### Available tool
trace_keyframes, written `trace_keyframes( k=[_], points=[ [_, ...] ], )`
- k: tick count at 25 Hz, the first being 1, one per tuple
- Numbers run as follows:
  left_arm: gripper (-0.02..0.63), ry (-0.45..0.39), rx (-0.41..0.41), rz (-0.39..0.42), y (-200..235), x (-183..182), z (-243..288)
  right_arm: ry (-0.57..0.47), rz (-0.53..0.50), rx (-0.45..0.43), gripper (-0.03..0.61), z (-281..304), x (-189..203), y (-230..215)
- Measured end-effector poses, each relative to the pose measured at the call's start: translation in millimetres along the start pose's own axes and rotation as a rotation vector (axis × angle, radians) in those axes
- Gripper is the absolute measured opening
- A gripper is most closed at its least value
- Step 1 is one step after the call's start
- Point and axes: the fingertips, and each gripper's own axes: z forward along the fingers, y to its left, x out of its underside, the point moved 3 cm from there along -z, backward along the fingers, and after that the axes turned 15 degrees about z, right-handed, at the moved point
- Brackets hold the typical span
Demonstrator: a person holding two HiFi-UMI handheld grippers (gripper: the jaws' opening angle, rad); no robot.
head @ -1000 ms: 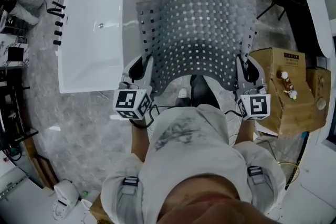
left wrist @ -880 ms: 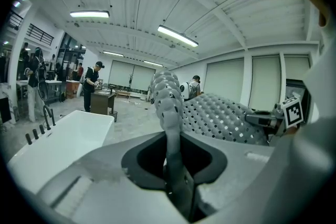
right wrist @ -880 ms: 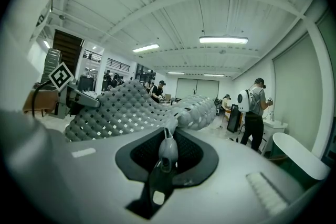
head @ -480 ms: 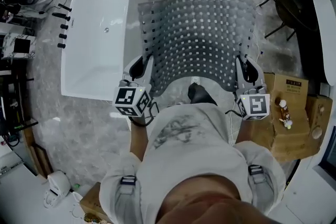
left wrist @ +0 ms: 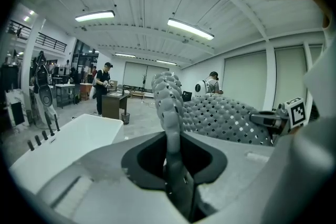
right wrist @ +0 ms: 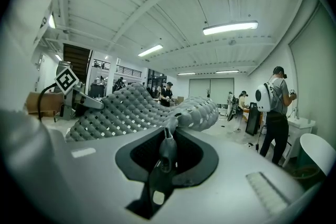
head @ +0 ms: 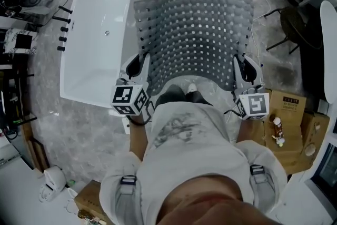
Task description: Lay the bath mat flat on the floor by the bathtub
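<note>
A grey perforated bath mat [head: 194, 34] hangs spread in the air between my two grippers, to the right of the white bathtub [head: 97, 23]. My left gripper [head: 138, 66] is shut on the mat's near left corner, and my right gripper [head: 245, 68] is shut on its near right corner. In the left gripper view the mat [left wrist: 170, 107] runs up out of the closed jaws, with the tub [left wrist: 63, 139] at left. The right gripper view shows the mat's edge [right wrist: 168, 147] pinched in the jaws and its sheet [right wrist: 131, 107] sagging leftward.
A cardboard box [head: 287, 129] with small figures on it stands at the right. Taps [head: 63, 26] line the tub's left side. A dark chair [head: 297, 21] and a white tub rim [head: 329, 34] are far right. People [right wrist: 275, 113] stand in the background. Marbled floor [head: 89, 124] surrounds me.
The view has shifted: the tub and mat sit a little higher and further left, and the cardboard box has slid down to the lower right. Both grippers keep their hold on the mat.
</note>
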Motion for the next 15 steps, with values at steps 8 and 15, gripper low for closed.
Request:
trace_keyframes(
  k=[8,15],
  points=[
    [0.074,-0.019,0.004,0.019,18,7,26,-0.020,-0.007,0.015,0.048,31,9,-3],
    [0.074,-0.030,0.051,0.031,27,-5,39,-0.021,-0.006,0.078,0.048,31,-3,-2]
  ],
)
